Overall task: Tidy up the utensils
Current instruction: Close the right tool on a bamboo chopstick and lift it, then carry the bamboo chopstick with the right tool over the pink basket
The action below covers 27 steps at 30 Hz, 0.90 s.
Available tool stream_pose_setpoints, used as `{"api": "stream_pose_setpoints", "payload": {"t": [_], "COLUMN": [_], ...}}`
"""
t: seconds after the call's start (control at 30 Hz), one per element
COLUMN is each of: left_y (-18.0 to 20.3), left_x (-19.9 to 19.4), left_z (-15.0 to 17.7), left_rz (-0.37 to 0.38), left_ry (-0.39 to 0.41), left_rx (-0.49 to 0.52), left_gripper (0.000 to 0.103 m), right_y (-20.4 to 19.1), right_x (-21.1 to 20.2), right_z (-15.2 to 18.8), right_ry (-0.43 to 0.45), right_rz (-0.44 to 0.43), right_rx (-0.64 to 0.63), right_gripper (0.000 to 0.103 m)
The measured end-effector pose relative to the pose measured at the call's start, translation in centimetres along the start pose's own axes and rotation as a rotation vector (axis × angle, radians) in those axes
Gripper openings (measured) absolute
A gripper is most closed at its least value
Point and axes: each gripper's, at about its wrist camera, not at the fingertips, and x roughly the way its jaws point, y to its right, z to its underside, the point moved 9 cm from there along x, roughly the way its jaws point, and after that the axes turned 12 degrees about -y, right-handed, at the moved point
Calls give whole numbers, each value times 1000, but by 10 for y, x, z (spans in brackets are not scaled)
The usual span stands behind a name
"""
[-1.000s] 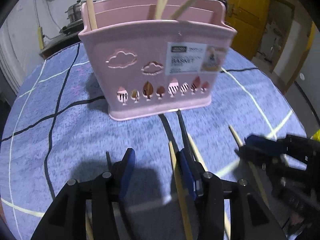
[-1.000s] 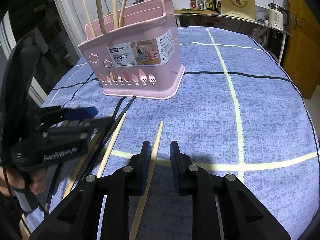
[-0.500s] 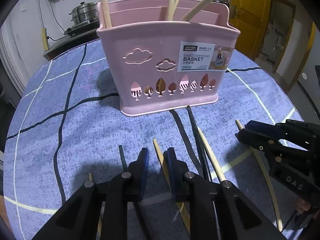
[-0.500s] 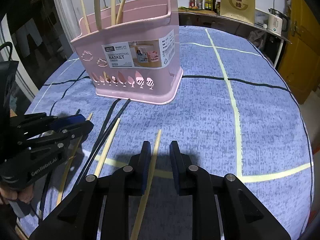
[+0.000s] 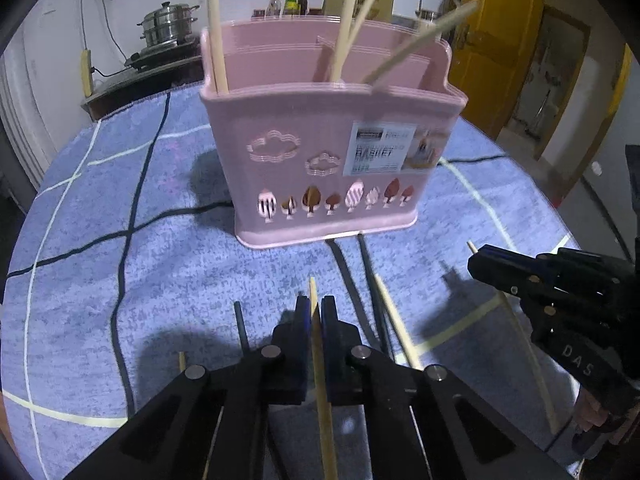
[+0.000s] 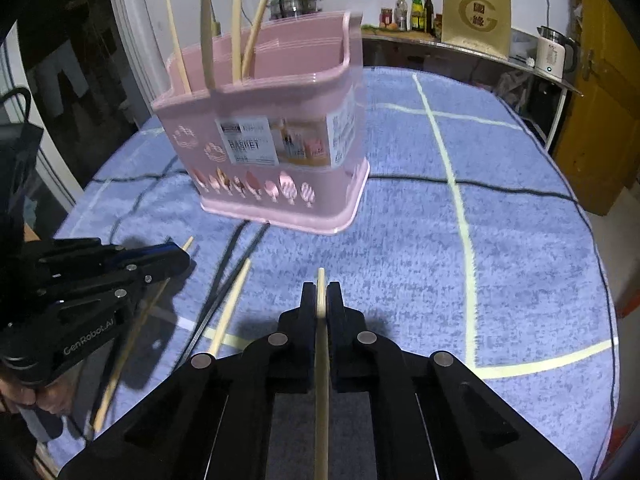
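Observation:
A pink utensil basket (image 5: 332,152) stands on the blue cloth, also in the right wrist view (image 6: 276,148), with several wooden chopsticks upright in it. My left gripper (image 5: 314,312) is shut on a wooden chopstick (image 5: 320,364) in front of the basket. My right gripper (image 6: 321,296) is shut on another wooden chopstick (image 6: 321,368). The right gripper also shows at the right of the left wrist view (image 5: 488,266). Loose black chopsticks (image 5: 368,280) and wooden chopsticks (image 6: 232,308) lie on the cloth between the grippers.
The round table has a blue cloth (image 6: 500,240) with black and cream lines. A counter with bottles (image 6: 416,12) and a kettle (image 6: 554,54) is behind. A steamer pot (image 5: 168,24) stands at the back left. A yellow door (image 5: 496,40) is at the right.
Both grippers have closed on their chopsticks and lifted a little. The basket sits farther away and lower in both views than before.

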Motion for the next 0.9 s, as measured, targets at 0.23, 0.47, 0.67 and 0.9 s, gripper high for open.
{"api": "stream_pose_setpoints", "payload": {"t": [0.23,0.47,0.67,0.9], "left_y": [0,-3,-6,-5], "left_x": [-55,-109,-143,-165], "left_z": [-9,-17,-20,-18], "left_rz": [27,42,56,68], "left_ry": [96,193,250,283], "left_rx": [4,3,-3,-1], "left_gripper": [5,4,4,4], "right_y": [-6,-16,-23,-27], "right_x": [-55,-100,-122,-134], "right_z": [-15,-27,-30,-31], "right_ry": [122,227,275,298], "right_rz": [-28,-39,-39,-37], "right_rx": [-13,-26,-36,-46], "right_gripper": [5,5,5,5]}}
